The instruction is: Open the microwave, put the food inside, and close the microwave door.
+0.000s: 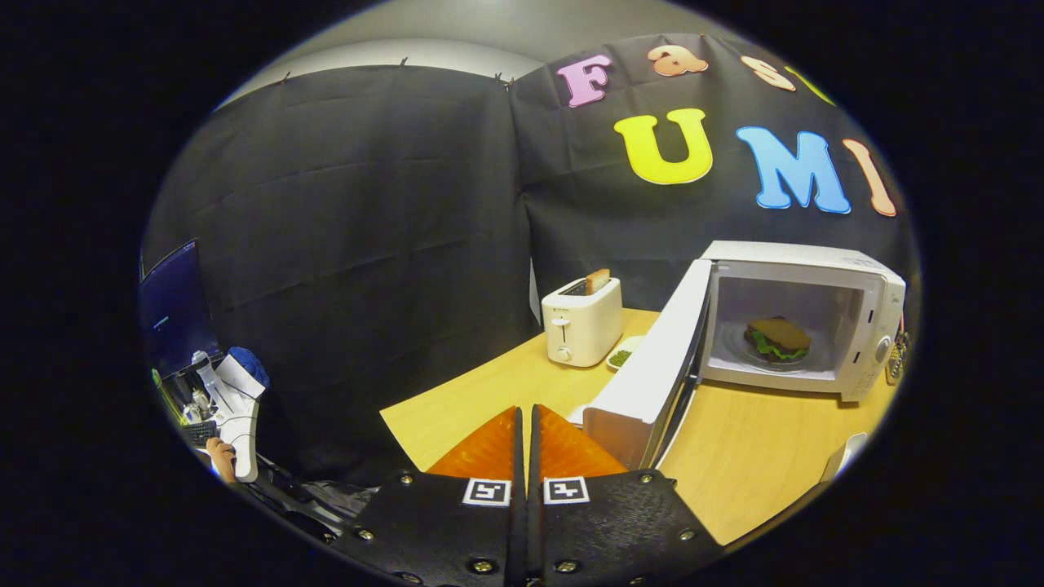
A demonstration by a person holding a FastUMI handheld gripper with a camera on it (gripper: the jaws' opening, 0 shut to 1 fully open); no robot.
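Observation:
A white microwave (856, 310) stands on the wooden table (758, 456), well beyond my fingers and to their right. Its door (652, 367) is swung wide open toward me, the near edge just right of my fingertips. Inside, a sandwich (777, 339) with green lettuce rests on the turntable plate. My gripper (526, 412) is shut with nothing between its fingers, the tips pressed together over the table's near corner, left of the door's edge and apart from it.
A white toaster (581, 322) with a slice of bread sticking up stands behind the door. A small dish of green food (621, 355) lies beside it. At far left are a monitor (173, 306), a keyboard and a person's hand (218, 456).

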